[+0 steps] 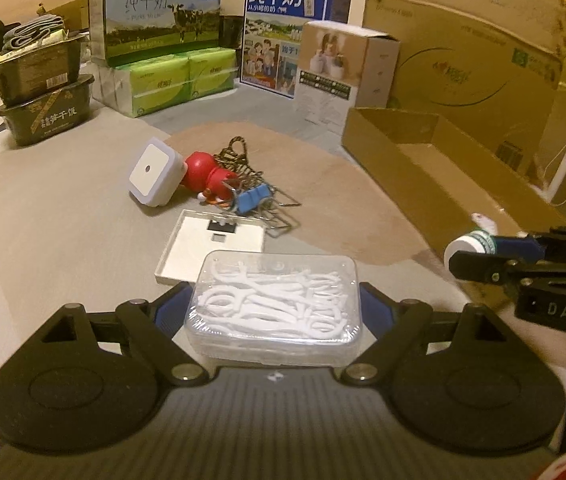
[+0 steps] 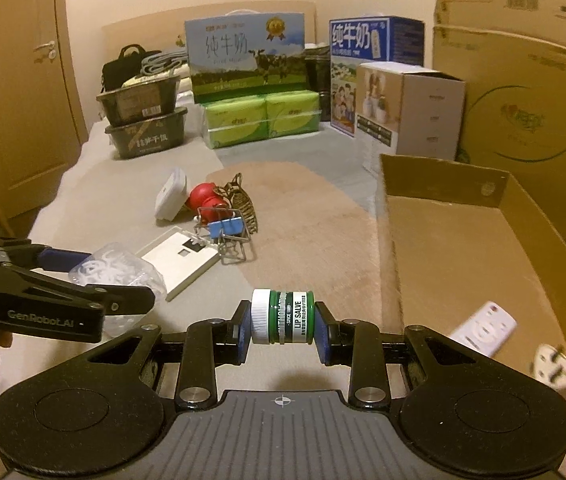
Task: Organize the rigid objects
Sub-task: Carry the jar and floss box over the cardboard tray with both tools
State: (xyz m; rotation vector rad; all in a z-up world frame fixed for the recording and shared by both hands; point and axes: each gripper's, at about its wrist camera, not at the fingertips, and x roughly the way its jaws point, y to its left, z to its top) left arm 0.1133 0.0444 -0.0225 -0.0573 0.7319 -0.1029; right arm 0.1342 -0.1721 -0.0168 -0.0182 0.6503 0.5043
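- Over the grey bed cover, the left claw (image 1: 275,312) pinches a clear floss-pick box (image 1: 274,307) between its blue pads, spread wide to span it.
- The right claw (image 2: 283,322) (narrower) clamps a green lip salve jar (image 2: 283,317) just beside the open cardboard tray (image 2: 443,176).
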